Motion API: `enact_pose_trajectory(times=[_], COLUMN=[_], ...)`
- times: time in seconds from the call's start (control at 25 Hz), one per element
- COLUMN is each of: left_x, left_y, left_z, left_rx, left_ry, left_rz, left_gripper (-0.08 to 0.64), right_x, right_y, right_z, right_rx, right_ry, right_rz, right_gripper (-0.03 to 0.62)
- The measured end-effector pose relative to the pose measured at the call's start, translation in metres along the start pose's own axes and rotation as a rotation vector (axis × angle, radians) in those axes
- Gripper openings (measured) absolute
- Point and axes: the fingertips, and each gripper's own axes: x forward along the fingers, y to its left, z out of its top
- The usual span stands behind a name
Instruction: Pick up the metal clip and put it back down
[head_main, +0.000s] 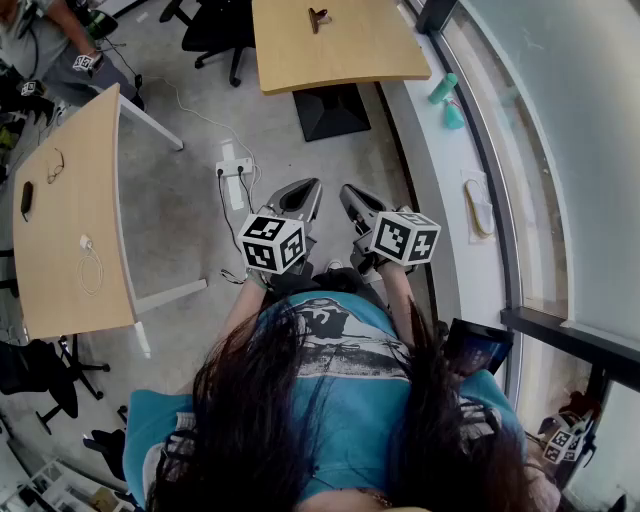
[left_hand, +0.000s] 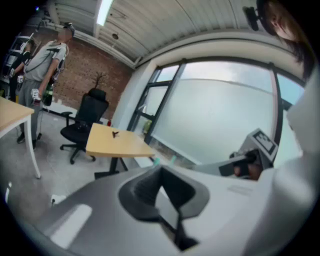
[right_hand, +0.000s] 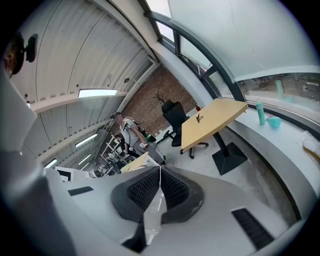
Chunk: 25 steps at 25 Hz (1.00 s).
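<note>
**Task not yet begun.** The metal clip (head_main: 318, 18) lies on the wooden table (head_main: 370, 55), toward the far edge of its worktop. It is untouched and well apart from both tools. The left gripper (head_main: 297, 197) and right gripper (head_main: 352, 200) are held side by side in front of the person (head_main: 330, 360), above the floor (head_main: 190, 190) and short of the table's near edge. Each gripper's own view shows its jaws closed tip to tip with nothing between them. By judgement, every step remains: approach, opening of the jaws, grasp, lift, and return of the clip to the worktop.
</note>
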Motion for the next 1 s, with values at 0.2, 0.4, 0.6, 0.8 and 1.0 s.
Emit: enact_pose_trajectory(times=[0.2,0.4,0.6,0.8,1.0], left_x=[0.008,0.012,0.013,0.024,0.035], left_y=[-0.018,-0.016,-0.018,-0.014,0.015], left_z=[-0.010,-0.017,-0.015,-0.024,-0.007], left_rx=[-0.003,-0.012,-0.024,-0.026,-0.027], left_ry=[0.001,0.018,0.026,0.037,0.029], left_rz=[-0.003,-0.001,0.003,0.012,0.002], left_gripper=[0.002,0.002,0.002,0.002,0.002], right_x=[-0.014,-0.012,-0.011,-0.003,0.026], right_y=[-0.013,-0.019,-0.026,-0.034,-0.033], right_z=[-0.002,-0.005,-0.004,-0.008,0.005], right_rx=[-0.001,0.007,0.024,0.032,0.024], right_ry=[0.009,0.022,0.033,0.048,0.050], right_rz=[-0.001,-0.005,-0.016,0.005,-0.007], right_gripper=[0.015,0.017,0.015,0.015,0.015])
